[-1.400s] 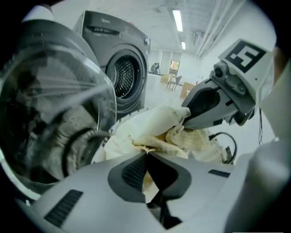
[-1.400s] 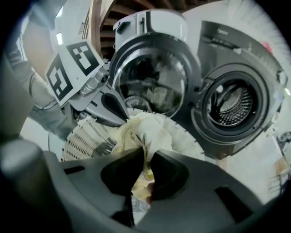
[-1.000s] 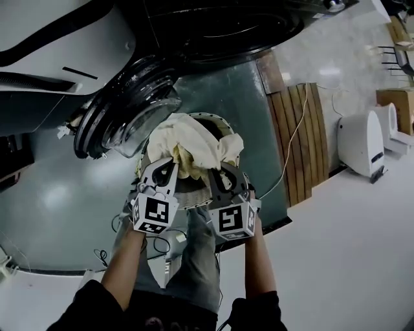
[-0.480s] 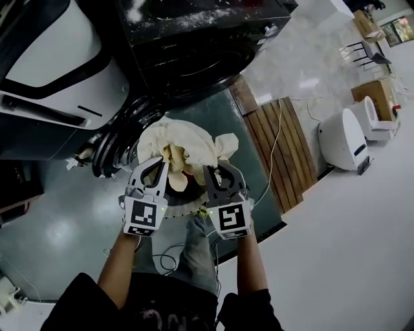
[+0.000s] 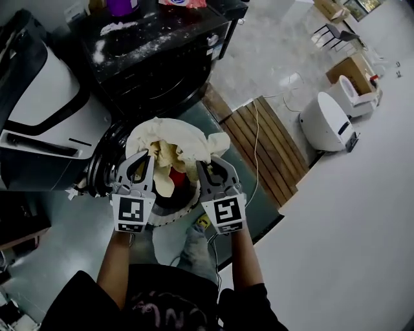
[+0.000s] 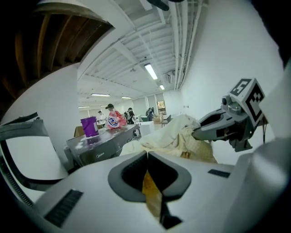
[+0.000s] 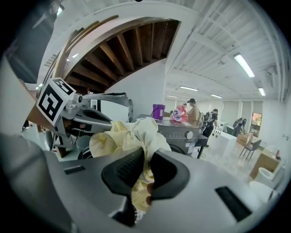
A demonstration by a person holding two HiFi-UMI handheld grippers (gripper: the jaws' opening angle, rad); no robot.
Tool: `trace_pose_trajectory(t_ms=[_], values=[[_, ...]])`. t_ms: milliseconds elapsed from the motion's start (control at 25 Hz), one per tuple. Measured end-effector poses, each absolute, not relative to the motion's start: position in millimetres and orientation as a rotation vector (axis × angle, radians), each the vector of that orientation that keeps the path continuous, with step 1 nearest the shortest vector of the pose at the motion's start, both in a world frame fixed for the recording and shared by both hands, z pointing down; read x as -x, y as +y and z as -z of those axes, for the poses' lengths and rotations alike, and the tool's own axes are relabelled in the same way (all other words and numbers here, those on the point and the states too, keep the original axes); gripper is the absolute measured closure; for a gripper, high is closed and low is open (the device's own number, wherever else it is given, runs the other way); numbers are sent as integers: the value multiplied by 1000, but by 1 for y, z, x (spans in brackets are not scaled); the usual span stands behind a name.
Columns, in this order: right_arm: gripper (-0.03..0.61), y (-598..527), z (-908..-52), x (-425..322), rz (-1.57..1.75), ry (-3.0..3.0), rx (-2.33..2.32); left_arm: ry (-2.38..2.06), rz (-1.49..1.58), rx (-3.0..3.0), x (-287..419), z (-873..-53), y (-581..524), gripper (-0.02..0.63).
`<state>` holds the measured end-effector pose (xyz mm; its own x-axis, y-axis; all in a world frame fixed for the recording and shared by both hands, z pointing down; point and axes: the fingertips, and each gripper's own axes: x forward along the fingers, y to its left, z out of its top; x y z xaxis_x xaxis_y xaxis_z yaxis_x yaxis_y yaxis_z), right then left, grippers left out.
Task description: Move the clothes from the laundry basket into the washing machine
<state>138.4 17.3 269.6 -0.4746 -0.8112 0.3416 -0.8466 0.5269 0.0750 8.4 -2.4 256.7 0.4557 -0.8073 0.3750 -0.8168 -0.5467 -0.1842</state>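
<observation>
Both tongs have come up since a second ago, carrying the cream cloth [image 5: 169, 137] clear of the laundry basket [image 5: 173, 217], which now sits lower and nearer between the two arms; more of the dark washing machine [image 5: 165, 61] shows at the far side than before. From the head view, the left tongs [image 5: 147, 157] and the right tongs [image 5: 204, 167] hold the bundle side by side, in front of the machine's round door [image 5: 98, 173], which stands open at the left. Something red [image 5: 178, 178] lies in the basket under the cloth. A purple cup [image 5: 121, 5] stands on the machine's top, a wooden slatted mat [image 5: 265, 145] lies on the floor to the right, and a white unit [image 5: 326, 123] stands beyond it. In the left gripper view the tongs are closed tight on a thin yellowish fold of the cloth, with the rest of the bundle heaped just past them and the right tongs at its right. In the right gripper view the tongs are pinched narrowly on a thicker cream fold, and people stand far off behind the machine.
</observation>
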Motion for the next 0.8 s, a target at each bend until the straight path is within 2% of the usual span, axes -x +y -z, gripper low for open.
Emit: trace_pose_trajectory(t_ms=[800], values=[[535,7,-207,-300,-149,-2522,-1468,-1595,-623,-2751,-169,-170,-29,597]])
